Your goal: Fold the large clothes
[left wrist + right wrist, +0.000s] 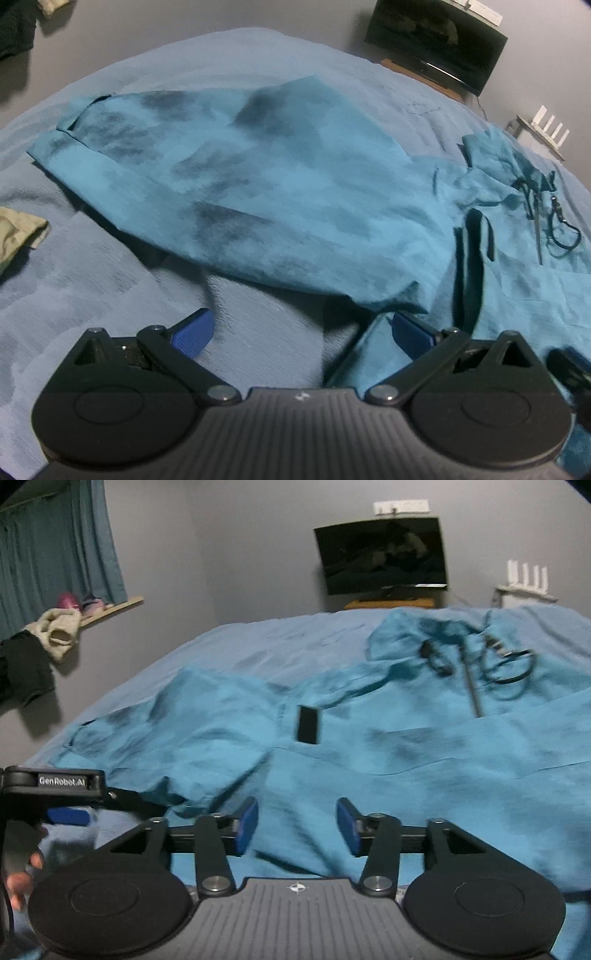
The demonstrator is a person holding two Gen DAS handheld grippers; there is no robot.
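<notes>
Lying spread over the bed (pixel 258 635), which is covered in a pale blue woven sheet: one large teal jacket (pixel 295 192) of thin, mottled, crinkled fabric, with drawcords at the neck.

Item position: the body panel lies roughly flat on the right half of the bed. The hood and collar end (pixel 436 642) points toward the far wall, where a dark television screen (pixel 384 554) stands.

Sleeve: one wide sleeve (pixel 207 158) runs out to the left across the sheet, cuff at the far left. It appears not yet brought in over the body.

Fastenings: black drawcords with metal tips (pixel 495 661) lie loose on the chest; a small black tab (pixel 307 723) shows near the shoulder seam.

Left tool (pixel 299 332): jaws spread wide, blue pads apart, nothing clamped. The near edge of the jacket lies just beside the right-hand pad; whether it touches is unclear.

Right tool (pixel 297 827): jaws apart, pads clear of the cloth, hovering over the lower body panel; nothing gripped.

Progress, as judged: early. No completed fold is visible; the garment seems only laid out and partly smoothed. Remaining: sleeves in, sides over, then body folded up.

Other: a beige cloth (pixel 18 232) at the left bed edge.
</notes>
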